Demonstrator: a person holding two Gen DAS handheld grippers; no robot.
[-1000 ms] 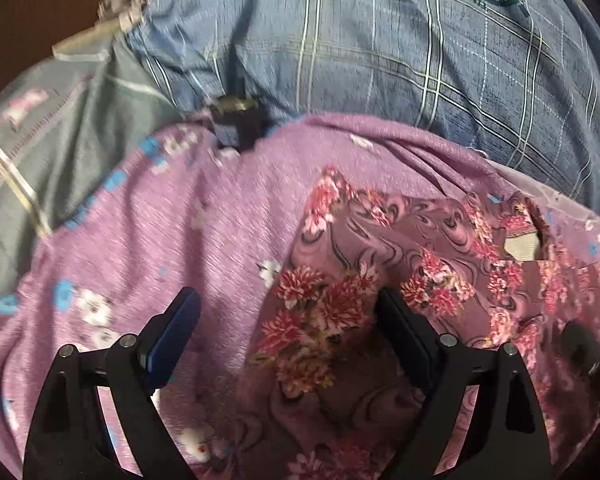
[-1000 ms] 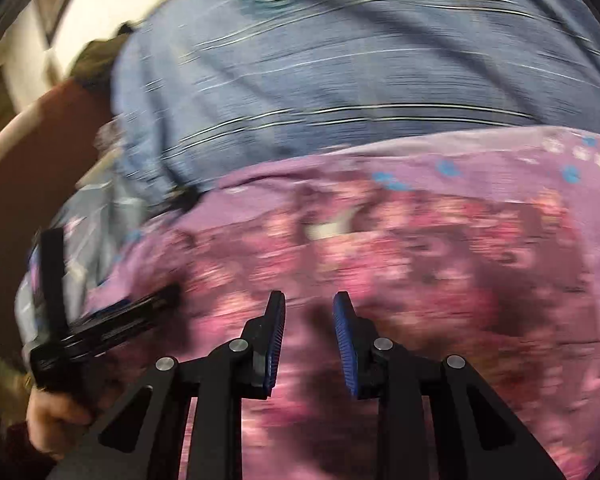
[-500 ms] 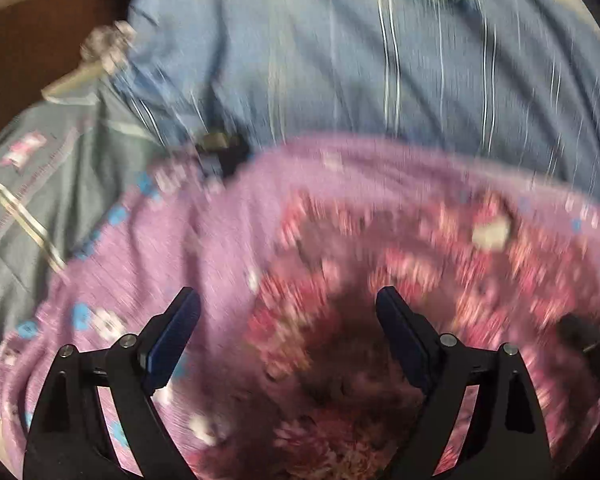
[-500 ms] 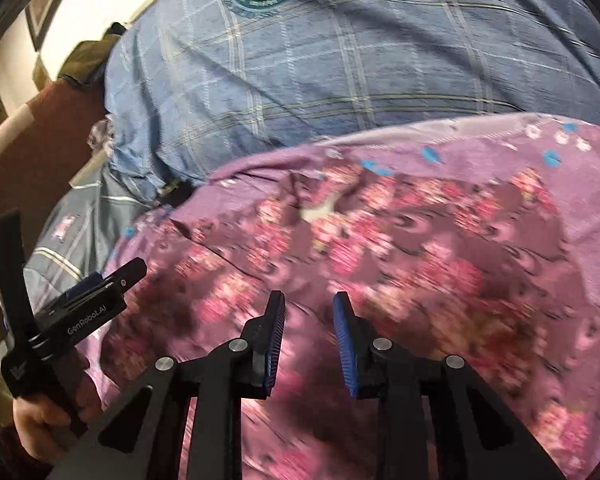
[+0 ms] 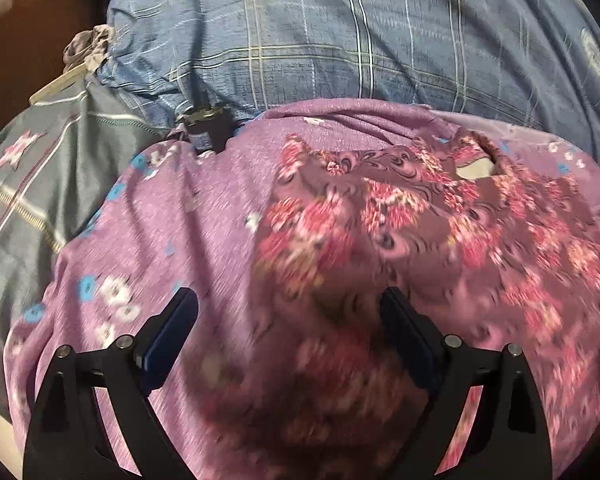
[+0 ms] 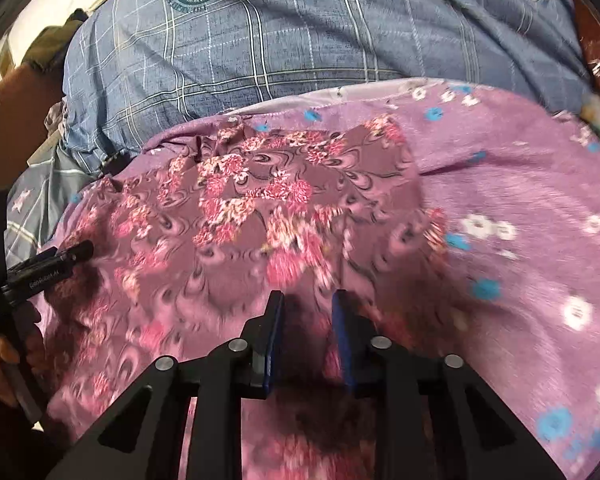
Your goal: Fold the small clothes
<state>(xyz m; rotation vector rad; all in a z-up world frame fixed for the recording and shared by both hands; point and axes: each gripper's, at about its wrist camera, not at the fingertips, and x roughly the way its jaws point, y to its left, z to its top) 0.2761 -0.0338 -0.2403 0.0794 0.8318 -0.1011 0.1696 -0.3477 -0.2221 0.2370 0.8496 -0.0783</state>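
Note:
A small maroon garment with pink flowers (image 5: 400, 232) lies spread on a lilac floral cloth (image 5: 188, 216); it also shows in the right wrist view (image 6: 236, 216). My left gripper (image 5: 288, 320) is wide open above the garment's near left part, nothing between its jaws. My right gripper (image 6: 307, 316) hovers over the garment's near right part, jaws narrowly apart with a small gap and nothing visibly held. The left gripper also shows at the left edge of the right wrist view (image 6: 40, 268), held by a hand.
A blue plaid pillow (image 5: 340, 36) lies behind the cloths, also seen in the right wrist view (image 6: 300, 28). A grey checked sheet (image 5: 36, 176) lies left. A small dark object (image 5: 210, 124) sits at the lilac cloth's far edge. A brown headboard (image 5: 20, 40) is far left.
Both grippers have drawn back and up a little from the garment, so more of it and the pillow shows. Jaw openings are unchanged.

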